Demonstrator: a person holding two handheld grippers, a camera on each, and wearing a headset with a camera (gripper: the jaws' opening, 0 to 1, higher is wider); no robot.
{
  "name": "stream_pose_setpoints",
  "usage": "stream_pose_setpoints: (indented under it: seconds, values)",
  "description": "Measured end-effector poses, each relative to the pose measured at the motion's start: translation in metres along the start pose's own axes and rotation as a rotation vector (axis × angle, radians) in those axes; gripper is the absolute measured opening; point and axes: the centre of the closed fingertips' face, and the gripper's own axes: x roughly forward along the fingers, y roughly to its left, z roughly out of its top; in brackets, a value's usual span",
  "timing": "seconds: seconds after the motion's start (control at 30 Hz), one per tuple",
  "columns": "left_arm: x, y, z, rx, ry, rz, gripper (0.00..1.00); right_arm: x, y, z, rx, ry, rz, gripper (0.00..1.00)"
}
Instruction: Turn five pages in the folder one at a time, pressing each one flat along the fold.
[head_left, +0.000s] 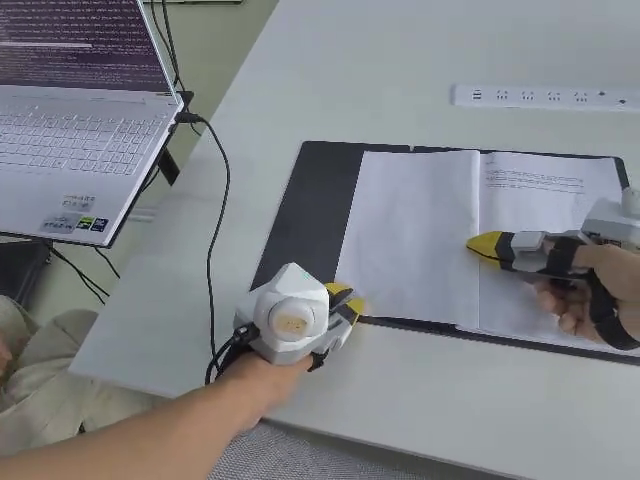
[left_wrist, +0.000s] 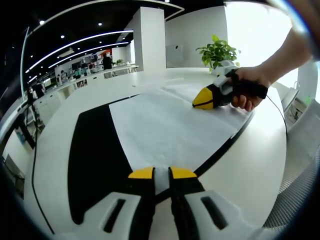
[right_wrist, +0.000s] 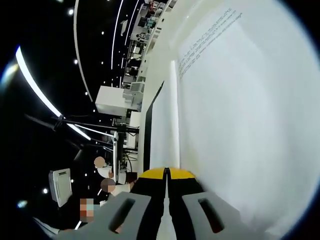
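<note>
Nearest, the white-and-yellow left gripper (head_left: 343, 300) sits at the open black folder's (head_left: 312, 205) near edge, jaws a sliver apart (over the white paper page (head_left: 410, 235)). The matching right gripper (head_left: 478, 244), jaws together, rests its tip beside the centre fold.

Black folder (head_left: 312, 205), white pages (head_left: 410, 235), white table (head_left: 400, 60)

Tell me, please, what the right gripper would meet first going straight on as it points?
Probably the left-hand page: the right gripper points across it from the fold, tips low over the paper, though height is unclear.
</note>
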Motion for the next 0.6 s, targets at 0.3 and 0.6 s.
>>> stream_pose_setpoints:
  seconds: [0.3,0.6]
  values:
    - [0.0,0.0,0.0,0.001,-0.004,0.001,0.09,-0.008,0.001,-0.027,0.006,0.026,0.003,0.0]
    - [0.001,0.001,-0.001,0.007,-0.004,0.0,0.09,-0.015,0.001,-0.053,0.002,0.066,0.0,0.0]
